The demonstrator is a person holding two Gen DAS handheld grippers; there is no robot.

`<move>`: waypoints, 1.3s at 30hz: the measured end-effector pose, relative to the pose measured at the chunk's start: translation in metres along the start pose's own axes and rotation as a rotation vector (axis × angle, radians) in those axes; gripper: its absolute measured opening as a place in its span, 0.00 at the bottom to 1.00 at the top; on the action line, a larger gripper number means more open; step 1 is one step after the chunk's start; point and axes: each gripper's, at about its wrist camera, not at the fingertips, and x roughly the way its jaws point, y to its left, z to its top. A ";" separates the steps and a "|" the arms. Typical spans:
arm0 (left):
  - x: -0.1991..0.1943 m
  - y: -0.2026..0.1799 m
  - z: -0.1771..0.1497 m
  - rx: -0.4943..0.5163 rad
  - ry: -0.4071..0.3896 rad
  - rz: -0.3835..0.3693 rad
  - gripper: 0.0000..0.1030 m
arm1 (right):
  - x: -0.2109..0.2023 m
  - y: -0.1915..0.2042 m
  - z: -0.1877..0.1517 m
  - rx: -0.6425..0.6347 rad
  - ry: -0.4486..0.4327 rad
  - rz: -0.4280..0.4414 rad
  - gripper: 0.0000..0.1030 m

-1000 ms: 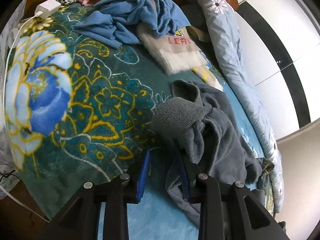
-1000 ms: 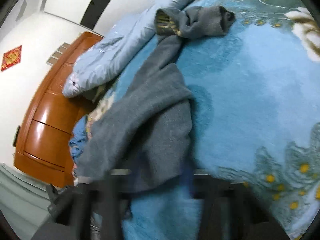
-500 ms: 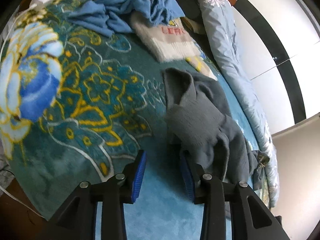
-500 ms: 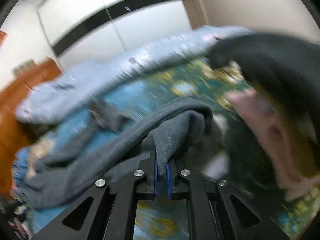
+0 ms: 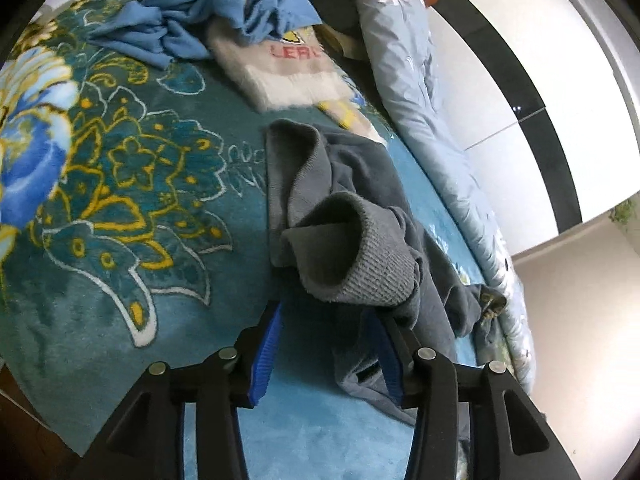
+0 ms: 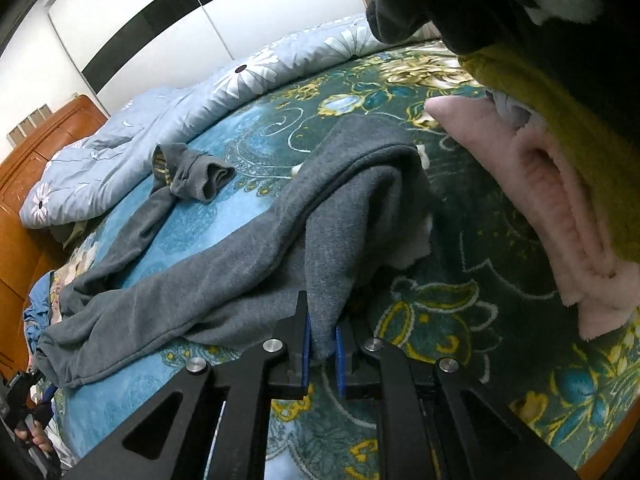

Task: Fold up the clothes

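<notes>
Your right claw (image 6: 322, 340) pinches the grey sweater (image 6: 248, 248) low over the bed (image 6: 460, 320); your left claw (image 5: 326, 344) gapes around its cuff (image 5: 360, 256).

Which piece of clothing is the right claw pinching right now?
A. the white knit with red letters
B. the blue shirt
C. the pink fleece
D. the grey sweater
D: in the right wrist view the right claw has its blue pads closed on a fold of the grey sweater, while the pink fleece lies apart to the side.
</notes>
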 end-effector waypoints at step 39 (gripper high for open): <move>0.029 -0.010 -0.009 0.112 0.021 0.099 0.60 | 0.011 0.017 0.015 0.071 -0.035 0.027 0.37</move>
